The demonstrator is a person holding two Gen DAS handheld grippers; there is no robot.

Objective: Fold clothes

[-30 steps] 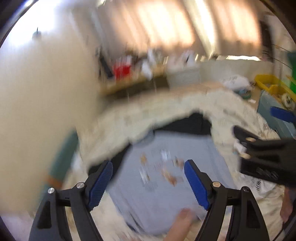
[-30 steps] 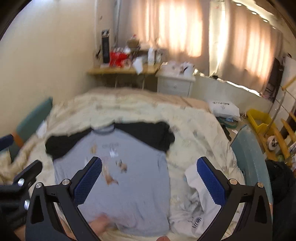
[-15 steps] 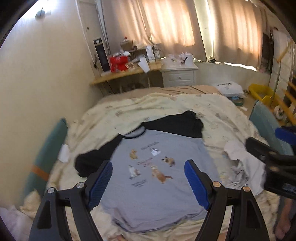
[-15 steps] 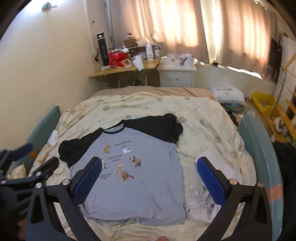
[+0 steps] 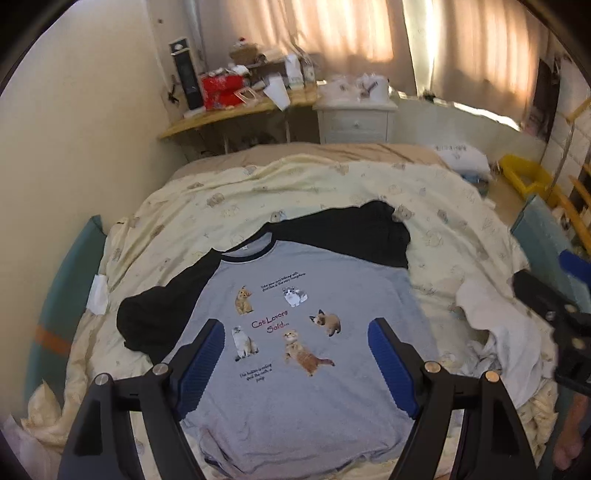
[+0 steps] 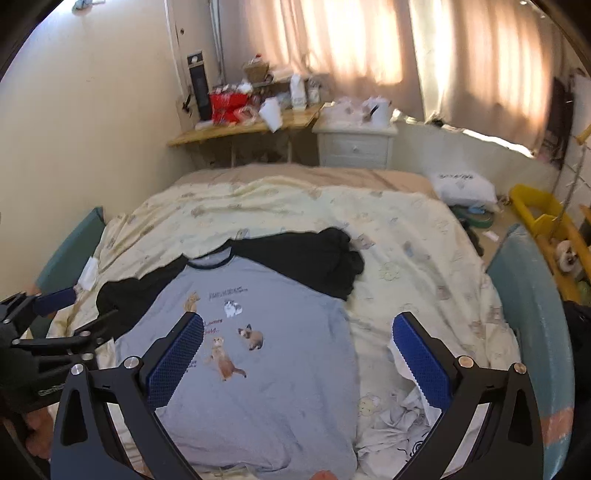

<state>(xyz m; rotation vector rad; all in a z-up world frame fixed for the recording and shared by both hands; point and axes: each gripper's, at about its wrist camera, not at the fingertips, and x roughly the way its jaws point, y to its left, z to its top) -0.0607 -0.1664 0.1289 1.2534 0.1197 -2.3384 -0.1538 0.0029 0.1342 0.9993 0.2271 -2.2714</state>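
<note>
Both the left gripper [image 5: 295, 363] and the right gripper [image 6: 299, 356] hang with jaws wide apart and empty above a grey cat-print T-shirt [image 5: 295, 387] with black sleeves, spread flat, print up, on the cream duvet [image 5: 332, 188]; crumpled white garment [image 6: 402, 424] beside it.

Daylight comes through the closed curtains [image 5: 388, 33] at twelve o'clock and makes warm, overexposed stripes on them in both views. The bed [image 6: 295, 206] is lit softly and evenly, with weak shadows. The wall [image 5: 74, 129] at nine o'clock is pale and a little dim. Fisheye distortion bends the room strongly, with black corners. The right edge, around three o'clock, is slightly blurred; the centre is sharp.
</note>
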